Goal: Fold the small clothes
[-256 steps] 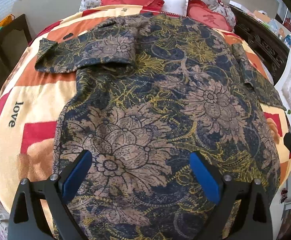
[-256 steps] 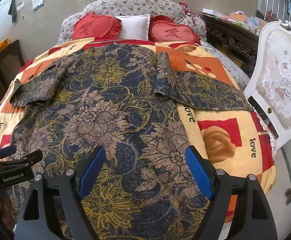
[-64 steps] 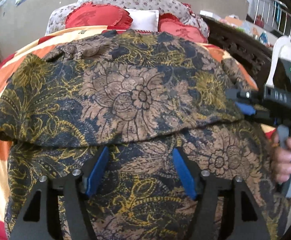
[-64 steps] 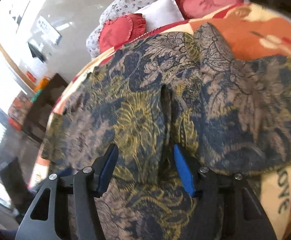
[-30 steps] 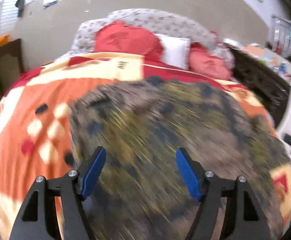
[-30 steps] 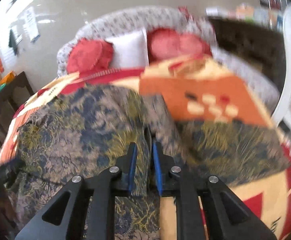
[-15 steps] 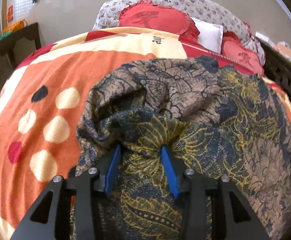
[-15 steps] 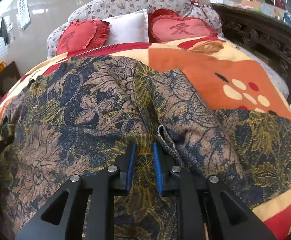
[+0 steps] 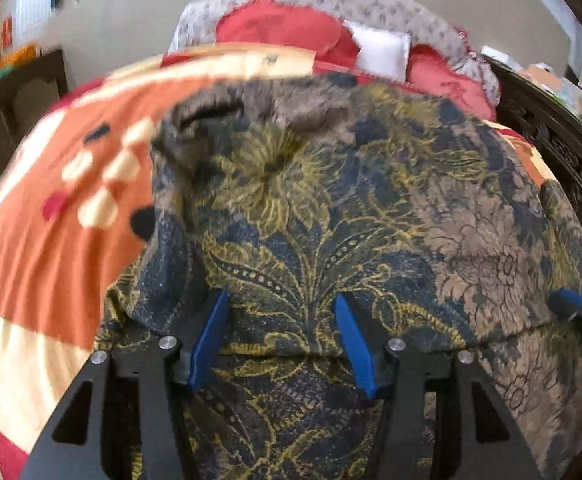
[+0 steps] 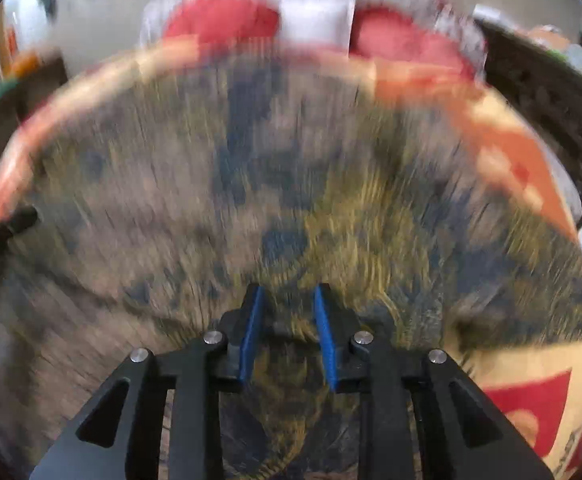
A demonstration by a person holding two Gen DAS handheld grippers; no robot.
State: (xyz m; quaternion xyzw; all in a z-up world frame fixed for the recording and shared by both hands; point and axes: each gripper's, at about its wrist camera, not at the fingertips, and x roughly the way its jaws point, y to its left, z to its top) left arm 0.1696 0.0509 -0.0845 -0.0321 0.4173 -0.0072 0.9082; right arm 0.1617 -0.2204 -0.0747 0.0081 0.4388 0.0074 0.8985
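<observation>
A dark blue, tan and gold floral garment [image 9: 371, 216] lies folded over itself on the bed; its doubled edge runs across the left wrist view. My left gripper [image 9: 283, 324] is open, its blue pads spread over the fold edge, nothing held. The right gripper's blue tip [image 9: 575, 308] shows at the far right of that view. In the right wrist view, which is motion-blurred, my right gripper [image 10: 287, 320] has its pads partly apart over the same garment [image 10: 291, 184], with cloth between them but not pinched.
The bed has an orange, cream and red blanket [image 9: 51, 216]. Red cushions [image 9: 279, 28] and a white pillow [image 9: 379, 48] lie at the headboard. Dark carved wooden furniture [image 9: 551, 136] stands at the right, a dark cabinet [image 9: 15, 92] at the left.
Both grippers have opened: the left widened a lot, the right went from shut on the cloth to partly open. Both pulled back toward the near edge, and the garment's upper part now lies folded down.
</observation>
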